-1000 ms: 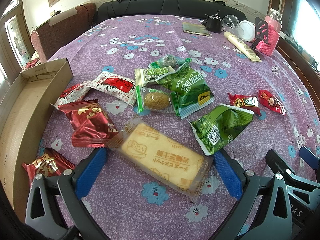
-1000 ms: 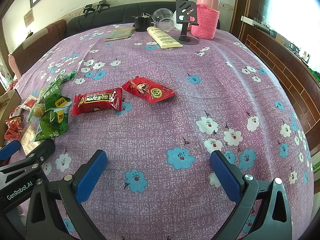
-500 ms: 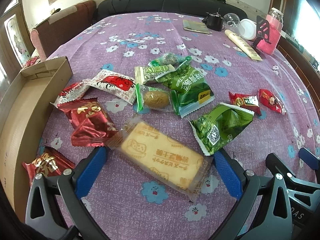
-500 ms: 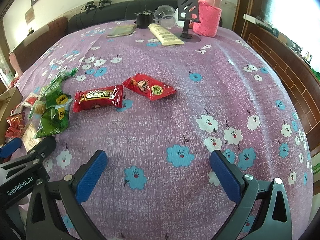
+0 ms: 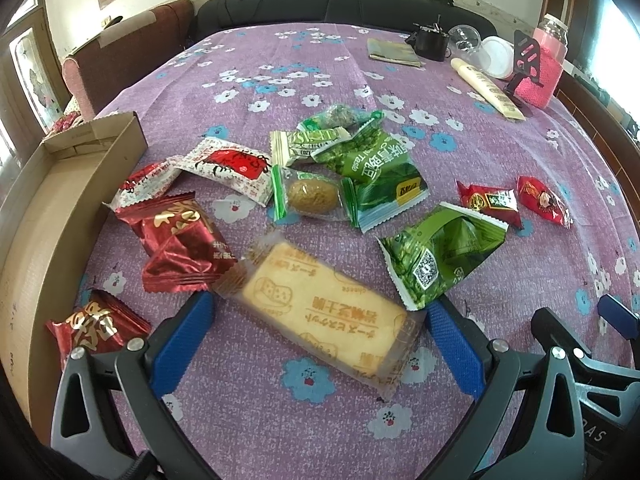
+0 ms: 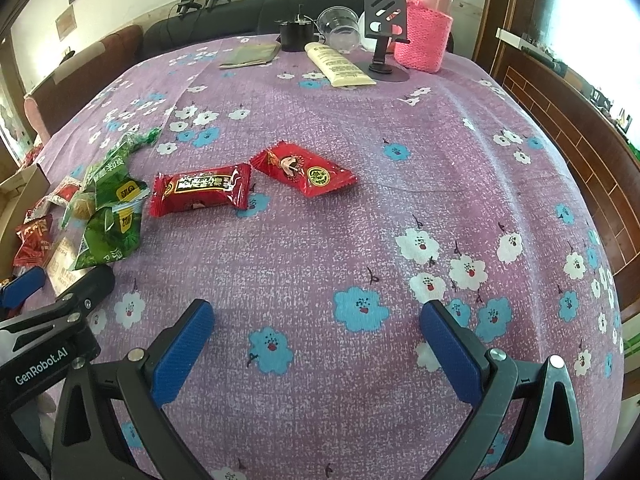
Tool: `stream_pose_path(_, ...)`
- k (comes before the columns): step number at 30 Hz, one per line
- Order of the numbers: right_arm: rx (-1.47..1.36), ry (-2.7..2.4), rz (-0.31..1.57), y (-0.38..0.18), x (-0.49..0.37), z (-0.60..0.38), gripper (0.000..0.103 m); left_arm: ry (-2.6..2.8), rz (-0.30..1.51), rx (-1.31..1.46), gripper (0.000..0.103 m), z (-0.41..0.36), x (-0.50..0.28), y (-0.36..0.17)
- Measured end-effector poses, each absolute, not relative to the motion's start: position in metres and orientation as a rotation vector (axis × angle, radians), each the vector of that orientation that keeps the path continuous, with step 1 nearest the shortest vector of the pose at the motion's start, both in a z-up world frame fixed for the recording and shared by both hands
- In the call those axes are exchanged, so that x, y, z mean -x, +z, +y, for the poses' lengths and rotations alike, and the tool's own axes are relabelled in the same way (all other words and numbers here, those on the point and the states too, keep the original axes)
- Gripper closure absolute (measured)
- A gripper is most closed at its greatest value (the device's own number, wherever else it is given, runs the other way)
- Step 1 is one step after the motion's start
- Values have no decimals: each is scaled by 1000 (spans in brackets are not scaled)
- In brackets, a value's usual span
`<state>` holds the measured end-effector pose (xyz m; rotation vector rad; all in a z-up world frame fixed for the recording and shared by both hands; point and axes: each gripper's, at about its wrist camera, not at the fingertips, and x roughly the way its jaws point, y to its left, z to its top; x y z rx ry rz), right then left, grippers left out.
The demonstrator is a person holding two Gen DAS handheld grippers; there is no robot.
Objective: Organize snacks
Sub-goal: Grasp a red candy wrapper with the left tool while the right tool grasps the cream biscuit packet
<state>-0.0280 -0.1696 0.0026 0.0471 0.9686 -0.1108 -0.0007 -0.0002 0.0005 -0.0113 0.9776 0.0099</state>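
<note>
Several snack packets lie on a purple flowered tablecloth [image 5: 280,80]. My left gripper [image 5: 320,332] is open, its blue fingers either side of a clear-wrapped yellow biscuit packet [image 5: 324,312] without touching it. Around it lie dark red packets [image 5: 180,240], green pea packets [image 5: 440,256], a white and red packet [image 5: 228,164] and a round cookie packet [image 5: 310,198]. My right gripper [image 6: 318,340] is open and empty over bare cloth. Two red packets [image 6: 200,192] [image 6: 304,172] lie ahead of it to the left.
An open cardboard box [image 5: 52,184] sits at the table's left edge. At the far end stand a pink-sleeved flask [image 6: 426,28], a black phone stand [image 6: 386,36], a cream tube [image 6: 338,64], a clear cup [image 6: 340,28] and a black pot [image 6: 296,36]. A sofa runs behind.
Both grippers have drifted slightly back and stay open. No packet has moved.
</note>
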Motion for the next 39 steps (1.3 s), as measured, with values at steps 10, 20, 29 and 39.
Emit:
stream_pose_path(10, -46, -107, 970, 4, 29, -169, 0, -68, 982, 54, 40, 17, 25, 46)
stream_pose_path(20, -158, 75, 994, 32, 34, -172, 20, 56, 953, 118, 40, 126, 76, 89)
stream_pose_path(29, -275, 467, 1069, 47, 12, -101, 42, -59, 1011, 168, 56, 138, 83, 73)
stream_pose_path(39, -26, 557, 1109, 27, -30, -13, 42, -289, 1073, 3, 56, 136, 42, 59)
